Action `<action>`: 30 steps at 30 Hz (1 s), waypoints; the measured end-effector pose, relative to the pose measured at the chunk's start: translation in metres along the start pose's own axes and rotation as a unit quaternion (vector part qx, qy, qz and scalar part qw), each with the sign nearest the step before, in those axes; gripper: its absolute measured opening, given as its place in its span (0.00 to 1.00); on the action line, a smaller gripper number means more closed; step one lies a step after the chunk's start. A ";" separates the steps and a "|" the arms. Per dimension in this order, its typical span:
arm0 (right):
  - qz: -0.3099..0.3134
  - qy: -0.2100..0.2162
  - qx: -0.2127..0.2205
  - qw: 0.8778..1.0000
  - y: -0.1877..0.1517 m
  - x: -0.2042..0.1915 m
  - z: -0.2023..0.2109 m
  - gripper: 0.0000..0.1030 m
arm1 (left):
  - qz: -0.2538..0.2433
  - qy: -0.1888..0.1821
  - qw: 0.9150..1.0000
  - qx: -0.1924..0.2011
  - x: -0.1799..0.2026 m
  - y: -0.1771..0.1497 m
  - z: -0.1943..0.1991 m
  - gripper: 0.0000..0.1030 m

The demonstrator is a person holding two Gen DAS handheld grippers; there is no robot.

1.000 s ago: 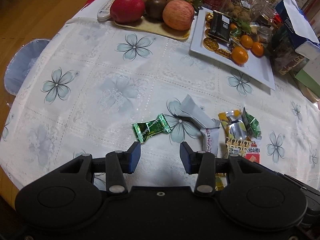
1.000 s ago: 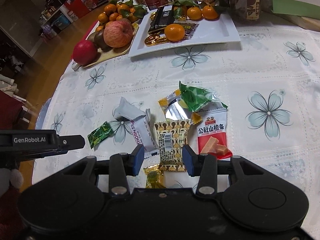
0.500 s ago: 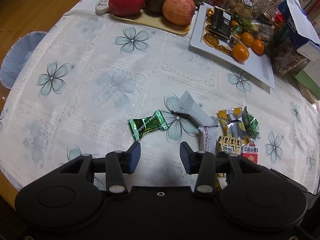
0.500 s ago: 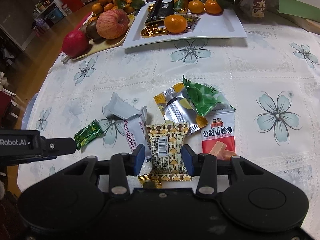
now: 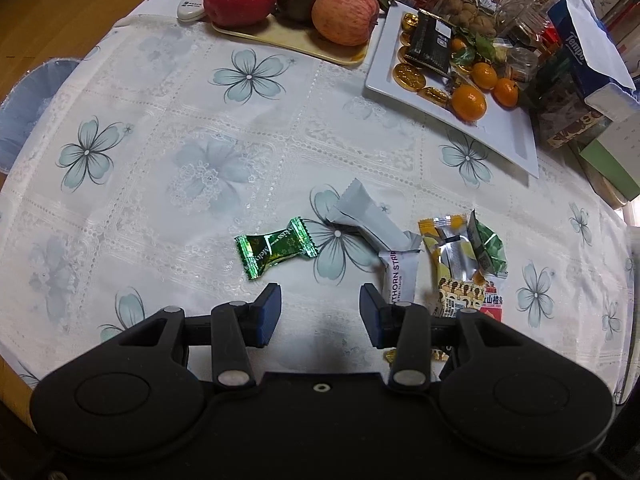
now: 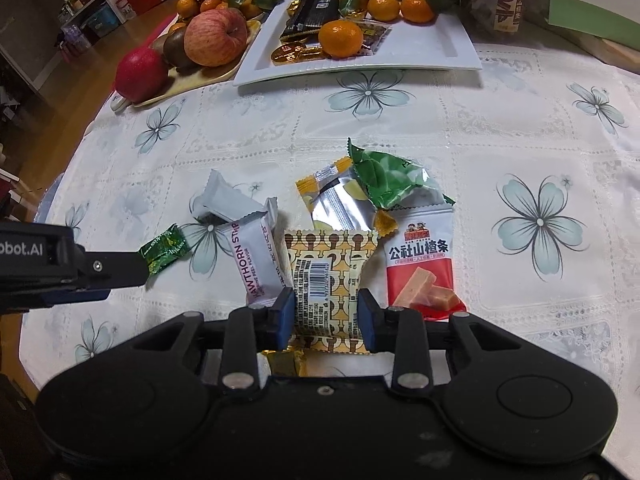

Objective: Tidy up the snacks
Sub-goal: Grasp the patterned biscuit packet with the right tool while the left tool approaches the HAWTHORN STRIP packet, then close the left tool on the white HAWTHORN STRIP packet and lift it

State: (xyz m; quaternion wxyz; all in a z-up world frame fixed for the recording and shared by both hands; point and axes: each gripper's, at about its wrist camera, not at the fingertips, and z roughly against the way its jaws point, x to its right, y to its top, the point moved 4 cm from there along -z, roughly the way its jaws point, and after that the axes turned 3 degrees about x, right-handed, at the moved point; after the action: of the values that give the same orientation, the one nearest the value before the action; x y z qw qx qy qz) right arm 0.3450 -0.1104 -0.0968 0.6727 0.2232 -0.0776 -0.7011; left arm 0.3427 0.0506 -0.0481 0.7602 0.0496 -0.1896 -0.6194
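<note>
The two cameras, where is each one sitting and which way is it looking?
Left wrist: sits on the left gripper, looks steeply down at the green candy on the tablecloth; its own open blue-padded fingers show.
Right wrist: sits on the right gripper, looks down at the yellow patterned packet its jaws have just been closing on; the left gripper pokes in at left.
Both see: the green candy, hawthorn packet and white plate.

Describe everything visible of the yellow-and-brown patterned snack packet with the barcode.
The patterned snack packet is a glossy crimped pouch, cream with brown and yellow motifs, its barcode label facing up. It sits between the blue pads of the right hand-held gripper, whose jaws have just been closing on its sides, beside the white hawthorn packet.
</note>
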 end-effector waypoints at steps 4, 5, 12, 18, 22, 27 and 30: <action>-0.009 -0.004 -0.003 1.000 -0.002 0.012 0.010 0.34 | -0.010 -0.016 1.000 0.007 0.016 0.000 -0.001 0.49; -0.012 -0.005 -0.004 1.000 -0.003 0.016 0.012 0.34 | -0.015 -0.018 1.000 0.010 0.020 0.000 -0.002 0.49; -0.021 -0.011 -0.010 1.000 -0.013 0.038 0.026 0.34 | -0.039 -0.029 0.999 0.018 0.048 -0.007 -0.011 0.49; -0.031 -0.008 -0.009 0.999 -0.018 0.050 0.038 0.34 | -0.050 -0.014 0.998 0.021 0.061 -0.011 -0.023 0.49; -0.038 -0.003 -0.016 0.999 -0.022 0.054 0.040 0.34 | -0.046 0.004 0.999 0.018 0.064 -0.012 -0.034 0.49; -0.048 0.002 -0.021 0.999 -0.022 0.056 0.041 0.34 | -0.037 0.018 0.999 0.008 0.067 -0.014 -0.048 0.49; -0.052 0.004 -0.022 0.998 -0.021 0.057 0.041 0.34 | -0.031 0.023 0.999 0.004 0.068 -0.014 -0.054 0.49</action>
State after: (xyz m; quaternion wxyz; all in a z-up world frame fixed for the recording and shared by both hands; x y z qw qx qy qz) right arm 0.3089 -0.1726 -0.0806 0.6404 0.2149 -0.0475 -0.7358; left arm 0.3596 -0.0261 -0.0869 0.7445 0.0728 -0.1726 -0.6408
